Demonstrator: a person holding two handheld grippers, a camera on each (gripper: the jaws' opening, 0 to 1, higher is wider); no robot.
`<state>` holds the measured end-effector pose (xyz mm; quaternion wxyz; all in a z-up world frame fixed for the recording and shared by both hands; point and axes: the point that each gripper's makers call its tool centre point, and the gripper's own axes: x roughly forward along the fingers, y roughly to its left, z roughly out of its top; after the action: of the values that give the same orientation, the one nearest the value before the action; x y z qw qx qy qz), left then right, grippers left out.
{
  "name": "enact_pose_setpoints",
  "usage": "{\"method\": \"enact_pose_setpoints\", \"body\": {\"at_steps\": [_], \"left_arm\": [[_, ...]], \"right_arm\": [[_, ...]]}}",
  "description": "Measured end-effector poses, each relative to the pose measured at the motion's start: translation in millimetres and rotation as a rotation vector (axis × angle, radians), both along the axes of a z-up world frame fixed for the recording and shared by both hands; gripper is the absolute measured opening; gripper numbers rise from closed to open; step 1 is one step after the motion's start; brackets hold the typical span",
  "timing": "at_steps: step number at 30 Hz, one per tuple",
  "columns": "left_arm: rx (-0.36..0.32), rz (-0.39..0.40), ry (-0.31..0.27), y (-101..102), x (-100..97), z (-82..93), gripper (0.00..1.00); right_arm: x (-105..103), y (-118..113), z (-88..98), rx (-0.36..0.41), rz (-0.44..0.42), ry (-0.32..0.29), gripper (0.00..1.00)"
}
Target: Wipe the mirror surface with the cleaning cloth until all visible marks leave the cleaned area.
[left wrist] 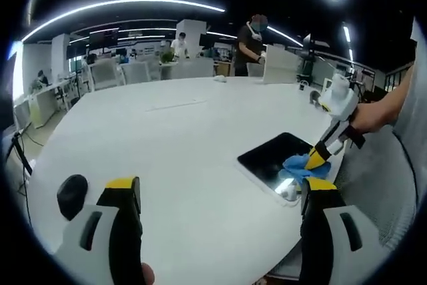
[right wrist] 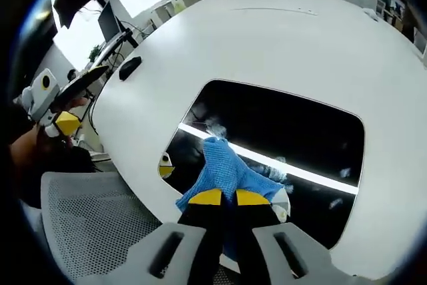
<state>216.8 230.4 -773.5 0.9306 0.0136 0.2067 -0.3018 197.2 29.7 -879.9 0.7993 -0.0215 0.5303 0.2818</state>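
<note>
In the left gripper view, the left hand-held gripper [left wrist: 220,195] is held above the near part of a white bench [left wrist: 167,138], its two yellow-tipped jaws spread wide with nothing between them. A mirror [left wrist: 273,155] is seen lying flat near the bench's right edge, dark and reflective. A blue cloth [left wrist: 300,165] is pressed onto the mirror's near right corner by the right hand-held gripper [left wrist: 318,156], which comes in from the right and is held by a person's hand [left wrist: 370,115]. A dark rounded object [left wrist: 72,193] is seen on the bench near its left edge. A grey mesh chair [left wrist: 377,185] stands just beside the bench's right edge. People and desks are seen well beyond the far edge.

In the right gripper view, the right hand-held gripper [right wrist: 222,197] is closed on the cloth [right wrist: 227,171], its yellow tips drawn narrow together over the blue fabric. The cloth is spread on the mirror's [right wrist: 287,125] near edge, close to the bench [right wrist: 280,45] edge. A bright strip of ceiling light is reflected across the mirror, and pale smudges are visible on the glass beside and beyond the cloth. The left hand-held gripper [right wrist: 60,121] is seen off the bench's left edge; whether its jaws are apart cannot be told here. The dark object [right wrist: 129,67] lies near that edge, and the chair [right wrist: 93,225] sits below the near edge.
</note>
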Motion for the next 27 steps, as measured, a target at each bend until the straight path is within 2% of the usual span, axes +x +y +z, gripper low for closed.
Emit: {"method": "enact_pose_setpoints", "body": {"at_steps": [4,27], "left_arm": [[-0.022,0.013,0.005,1,-0.5,1.9,0.99],[-0.033,0.022,0.004,12,-0.2,-4.7,0.99]], "right_arm": [[-1,7,-0.1,0.003,0.018,0.000,0.00],[1,35,-0.2,-0.006,0.054,-0.001,0.00]]}}
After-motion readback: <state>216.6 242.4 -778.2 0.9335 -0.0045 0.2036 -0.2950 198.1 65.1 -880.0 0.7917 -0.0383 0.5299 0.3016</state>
